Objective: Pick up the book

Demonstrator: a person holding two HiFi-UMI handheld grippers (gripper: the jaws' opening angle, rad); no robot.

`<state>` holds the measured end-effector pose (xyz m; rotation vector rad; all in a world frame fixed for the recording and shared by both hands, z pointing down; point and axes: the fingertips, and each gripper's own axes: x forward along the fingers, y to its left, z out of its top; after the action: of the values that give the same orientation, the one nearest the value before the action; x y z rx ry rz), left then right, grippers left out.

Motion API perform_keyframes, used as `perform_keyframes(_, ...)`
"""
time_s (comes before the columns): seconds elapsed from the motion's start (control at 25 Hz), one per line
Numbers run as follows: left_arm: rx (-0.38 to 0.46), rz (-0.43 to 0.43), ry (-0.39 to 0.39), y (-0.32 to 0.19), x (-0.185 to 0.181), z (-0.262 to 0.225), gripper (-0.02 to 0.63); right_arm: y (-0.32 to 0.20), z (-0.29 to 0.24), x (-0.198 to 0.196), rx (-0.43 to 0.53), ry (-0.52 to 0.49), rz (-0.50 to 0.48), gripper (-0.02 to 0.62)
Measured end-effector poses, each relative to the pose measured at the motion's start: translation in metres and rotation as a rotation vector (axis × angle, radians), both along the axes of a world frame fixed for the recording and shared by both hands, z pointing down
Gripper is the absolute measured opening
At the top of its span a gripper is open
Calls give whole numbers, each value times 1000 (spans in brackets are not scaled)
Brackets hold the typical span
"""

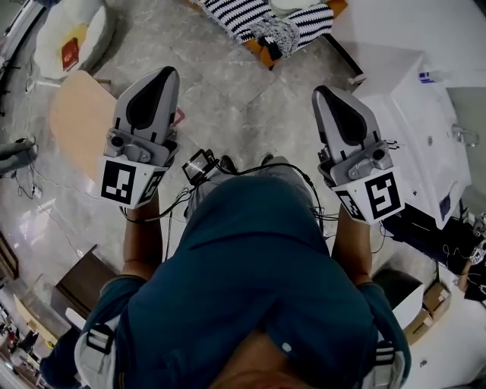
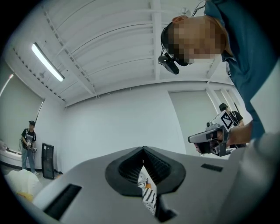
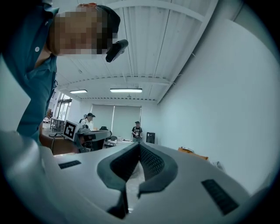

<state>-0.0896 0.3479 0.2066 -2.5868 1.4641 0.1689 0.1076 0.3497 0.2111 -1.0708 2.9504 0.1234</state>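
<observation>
From the head view, I hold my left gripper [image 1: 169, 72] and my right gripper [image 1: 320, 90] out in front of my dark teal shirt [image 1: 258, 266], both pointing away from me over the pale grey marbled tile floor [image 1: 228, 83]. A black-and-white striped cloth [image 1: 247, 17] lies on the floor ahead, between the lines of the two grippers. A rounded beige wooden tabletop [image 1: 76, 121] sits just beside the left gripper, and a white moulded cabinet [image 1: 418, 114] stands by the right one. I can't pick out the book with any certainty. A small red flat thing [image 1: 70, 53] lies on a white cushioned seat [image 1: 95, 34] at the far left, too small to tell what it is. In the left gripper view, my left jaws are closed tip to tip with nothing between them (the striped cloth only peeks through the hollow behind the tips). My right gripper shows off to the side, a person in dark clothes [image 2: 28, 144] stands far off by a black upright box [image 2: 47, 161], and a long ceiling strip light [image 2: 47, 62] glows overhead. In the right gripper view, my right jaws also meet at the tips and hold nothing, with bare floor showing through the gap behind them. Two people in caps [image 3: 89, 120] stand far off near a curtained window [image 3: 118, 120].
</observation>
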Motion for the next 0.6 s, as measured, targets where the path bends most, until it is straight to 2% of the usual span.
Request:
perform_keyframes(0.12,-7,-12,-3,-18,-1,1,5,-19,1,2,2,10,-9,12)
perform_keyframes(0.28,-14,-32,-44,-45,8,5,5,-54,1,11,5,3,-31,12)
perform_keyframes(0.6,-14,-125,-52,-104,29,4,5,-130,1,34,15,-15,-111,12)
